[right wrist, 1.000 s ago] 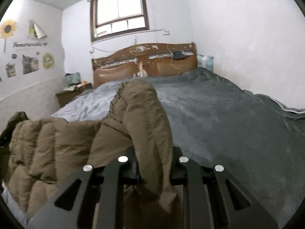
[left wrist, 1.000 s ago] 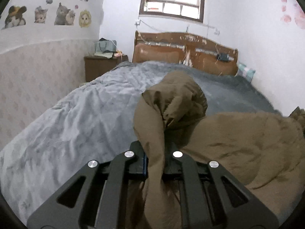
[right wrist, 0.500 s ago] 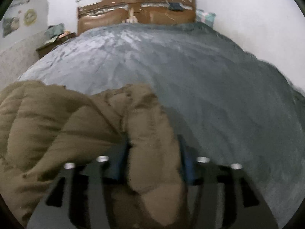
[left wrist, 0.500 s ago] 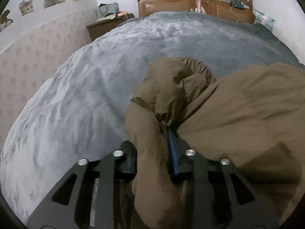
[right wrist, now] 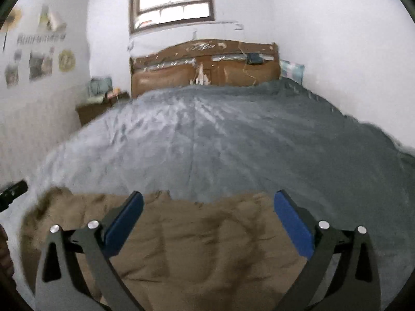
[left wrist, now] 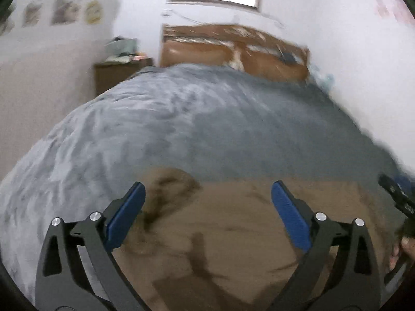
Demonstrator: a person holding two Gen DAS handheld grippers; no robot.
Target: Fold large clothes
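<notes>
Bed cover: I see a grey blanket (right wrist: 233, 140) spread over the whole bed.
Headboard: brown wood (right wrist: 205, 62), against the far wall.
Window: I see it (right wrist: 172, 2) above the headboard, bright.
Nightstand: dark (left wrist: 116, 73), left of the bed, with blurred clutter on top.
Wall: I see stickers (right wrist: 39, 59) on the left side.

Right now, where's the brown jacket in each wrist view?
Left wrist: brown jacket fills the lower centre and right, on the grey blanket.
Right wrist: brown jacket spans the lower left and centre.
Shared landmark: wooden headboard under the window.
</notes>
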